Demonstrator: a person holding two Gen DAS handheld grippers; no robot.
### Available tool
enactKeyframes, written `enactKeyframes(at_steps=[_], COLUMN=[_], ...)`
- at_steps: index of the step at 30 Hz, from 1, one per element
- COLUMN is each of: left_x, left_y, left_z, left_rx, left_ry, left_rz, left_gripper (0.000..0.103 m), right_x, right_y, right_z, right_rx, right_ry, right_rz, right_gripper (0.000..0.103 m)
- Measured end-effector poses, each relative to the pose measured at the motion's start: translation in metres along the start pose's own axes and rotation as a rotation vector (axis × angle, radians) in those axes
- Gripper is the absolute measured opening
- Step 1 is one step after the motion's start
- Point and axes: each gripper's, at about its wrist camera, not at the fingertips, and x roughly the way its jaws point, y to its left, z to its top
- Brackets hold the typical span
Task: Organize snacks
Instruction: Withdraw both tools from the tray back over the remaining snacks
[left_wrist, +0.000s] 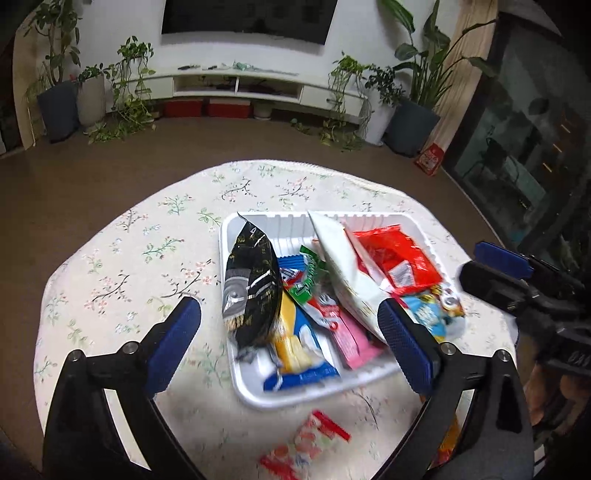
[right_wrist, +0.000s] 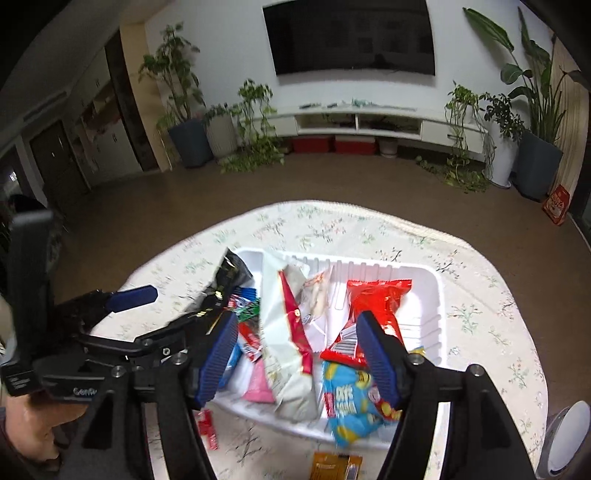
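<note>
While most snacks already lie in the tray (left_wrist: 236, 384) on the counter (left_wrist: 122, 258), the gathering step looks nearly done: a red-and-white packet (left_wrist: 306, 443) and an orange packet (right_wrist: 334, 465) lie outside, just in front of it. Next calls for lowering onto one of these and pinching it. The left claw (left_wrist: 290, 347) hovers over the tray, spread wide, holding nothing. The right claw (right_wrist: 297, 360) is likewise spread and empty above the white bag (right_wrist: 291, 350).
</note>
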Motion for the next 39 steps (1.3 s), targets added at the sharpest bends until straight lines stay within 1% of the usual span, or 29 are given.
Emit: enactKeyframes(at_steps=[1,2,4,6,7,8,9,11,12,15,18,21,23,24,25,28,30,32,34,38,39], left_x=[-0.01,-0.018,-0.035,-0.049,-0.059,-0.065,-0.071,-0.072,-0.072,-0.08,-0.074,-0.065,-0.066,-0.068,-0.067,-0.065,-0.06,-0.056,-0.054,-0.039,-0.036], left_y=[-0.001,-0.004,-0.009,-0.018,-0.021,-0.022,-0.023,-0.021,-0.019,-0.018,-0.018,-0.018,-0.023,-0.026,-0.029,-0.039,-0.043,-0.047,-0.049,-0.049,-0.048], left_z=[-0.006,-0.01,-0.024,-0.039,-0.052,-0.061,-0.074,-0.092,-0.104,-0.133,-0.162,-0.18,-0.182,-0.18,-0.179,-0.171,-0.162,-0.153,-0.144,-0.132,-0.129], left_rx=[0.008,0.019,0.075,0.142,0.172,0.18,0.183,0.162,0.142,0.138,0.133,0.14,0.161,0.178,0.192,0.236,0.255,0.279,0.285,0.305,0.305], left_ry=[-0.014,-0.022,-0.047,-0.071,-0.105,-0.124,-0.126,-0.055,0.001,0.005,0.06,0.105,0.101,0.089,0.083,0.081,0.084,0.081,0.08,0.106,0.106], left_rz=[0.004,0.007,0.009,0.025,0.038,0.039,0.028,0.018,0.011,-0.022,-0.033,-0.027,-0.022,-0.018,-0.019,-0.008,-0.007,0.015,0.011,0.029,0.032], left_gripper=[0.103,0.103,0.103,0.103,0.103,0.103,0.103,0.103,0.103,0.103,0.103,0.103,0.102,0.102,0.102,0.102,0.102,0.102,0.102,0.102,0.102], right_x=[-0.01,-0.021,-0.042,-0.061,-0.069,-0.077,-0.085,-0.103,-0.109,-0.124,-0.129,-0.128,-0.126,-0.123,-0.121,-0.119,-0.116,-0.112,-0.107,-0.096,-0.092], right_y=[-0.001,-0.003,-0.007,-0.013,-0.015,-0.018,-0.021,-0.03,-0.034,-0.047,-0.053,-0.047,-0.043,-0.038,-0.035,-0.027,-0.024,-0.022,-0.018,-0.005,0.0], right_z=[-0.003,-0.006,-0.017,-0.031,-0.038,-0.046,-0.054,-0.076,-0.086,-0.124,-0.153,-0.177,-0.186,-0.188,-0.19,-0.193,-0.192,-0.187,-0.183,-0.17,-0.167], right_rx=[0.011,0.025,0.058,0.089,0.102,0.117,0.133,0.178,0.196,0.265,0.318,0.301,0.283,0.26,0.244,0.195,0.18,0.172,0.15,0.099,0.076], right_ry=[-0.019,-0.04,-0.083,-0.116,-0.123,-0.127,-0.133,-0.157,-0.162,-0.146,-0.096,-0.033,-0.01,0.006,0.013,0.018,0.026,0.039,0.053,0.074,0.083], right_rz=[0.012,0.031,0.063,0.086,0.092,0.096,0.098,0.104,0.107,0.096,0.094,0.028,0.003,-0.007,-0.011,-0.023,-0.039,-0.051,-0.065,-0.038,-0.043], right_gripper=[0.075,0.076,0.083,0.084,0.084,0.085,0.086,0.088,0.09,0.09,0.09,0.089,0.085,0.081,0.077,0.071,0.069,0.064,0.055,0.051,0.05])
